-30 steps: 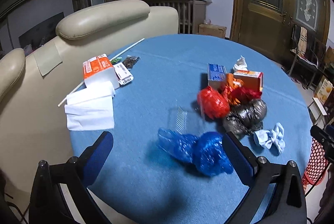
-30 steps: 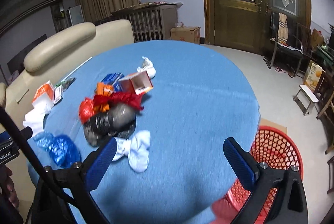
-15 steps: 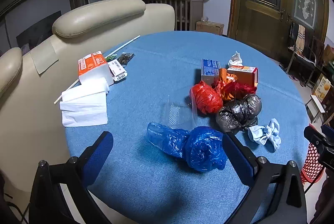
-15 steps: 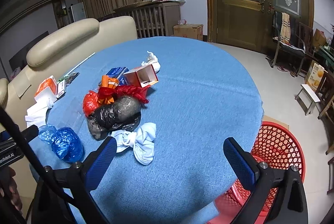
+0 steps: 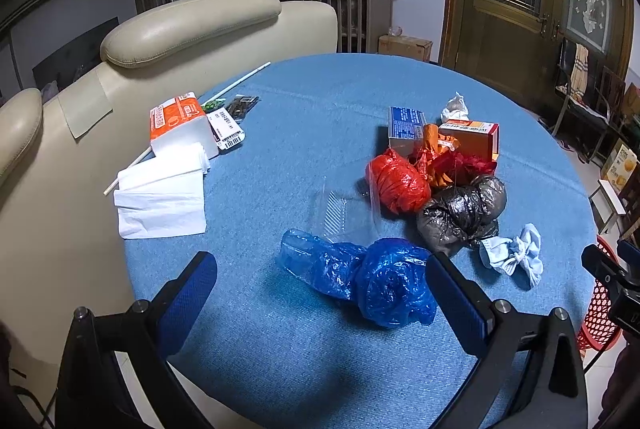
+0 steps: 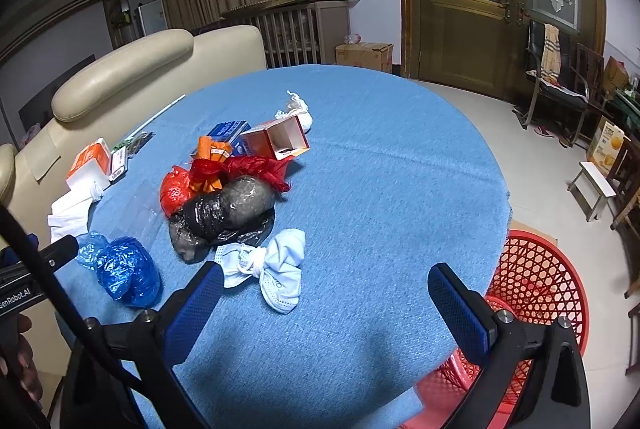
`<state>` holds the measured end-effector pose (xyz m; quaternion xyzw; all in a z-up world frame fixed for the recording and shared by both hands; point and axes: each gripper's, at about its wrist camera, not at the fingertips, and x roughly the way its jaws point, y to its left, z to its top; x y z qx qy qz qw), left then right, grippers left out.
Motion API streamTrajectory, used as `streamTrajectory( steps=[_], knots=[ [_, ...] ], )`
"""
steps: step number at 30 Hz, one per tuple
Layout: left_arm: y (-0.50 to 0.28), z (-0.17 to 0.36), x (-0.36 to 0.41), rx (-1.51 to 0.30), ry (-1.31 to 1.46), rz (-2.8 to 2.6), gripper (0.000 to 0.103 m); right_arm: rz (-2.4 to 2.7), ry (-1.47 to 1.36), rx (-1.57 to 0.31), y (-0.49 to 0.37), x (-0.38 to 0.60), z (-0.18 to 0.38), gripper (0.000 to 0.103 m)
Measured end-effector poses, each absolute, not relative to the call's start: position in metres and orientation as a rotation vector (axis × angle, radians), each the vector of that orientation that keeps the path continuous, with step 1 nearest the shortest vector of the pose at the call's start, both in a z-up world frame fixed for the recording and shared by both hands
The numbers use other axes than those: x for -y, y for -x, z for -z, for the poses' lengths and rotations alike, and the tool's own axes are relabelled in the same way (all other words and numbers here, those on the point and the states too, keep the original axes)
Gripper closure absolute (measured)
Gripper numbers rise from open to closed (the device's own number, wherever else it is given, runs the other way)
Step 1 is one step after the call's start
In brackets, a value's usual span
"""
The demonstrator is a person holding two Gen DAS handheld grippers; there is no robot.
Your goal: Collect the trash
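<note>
Blue cloth covered the round table (image 5: 320,117), filling the middle of both views, and the red mesh basket (image 6: 536,281) stood on the floor at the lower right of your right wrist view, just past the table's edge. In your left wrist view the blue plastic bag (image 5: 368,279) lay low and right of centre, its long axis running from upper left to lower right. Your left gripper (image 5: 320,293) had its jaws spread wide and empty, and the bag's fat end sat just inside the right-hand finger. Your right gripper (image 6: 324,297) was likewise spread and empty, the crumpled white mask (image 6: 276,269) lying beside its left-hand finger. I judged your left hand nearer the bag, your right nearer the mask.
</note>
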<state>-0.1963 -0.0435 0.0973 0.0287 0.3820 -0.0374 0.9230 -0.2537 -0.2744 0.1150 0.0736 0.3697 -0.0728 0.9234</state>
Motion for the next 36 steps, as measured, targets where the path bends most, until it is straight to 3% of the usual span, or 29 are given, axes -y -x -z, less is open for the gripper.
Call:
streamTrajectory(
  steps=[36],
  knots=[
    [0.205, -0.101, 0.026, -0.767, 0.001, 0.074, 0.000, 0.154, -0.108, -0.783, 0.254, 0.262, -0.110, 0.000]
  ],
)
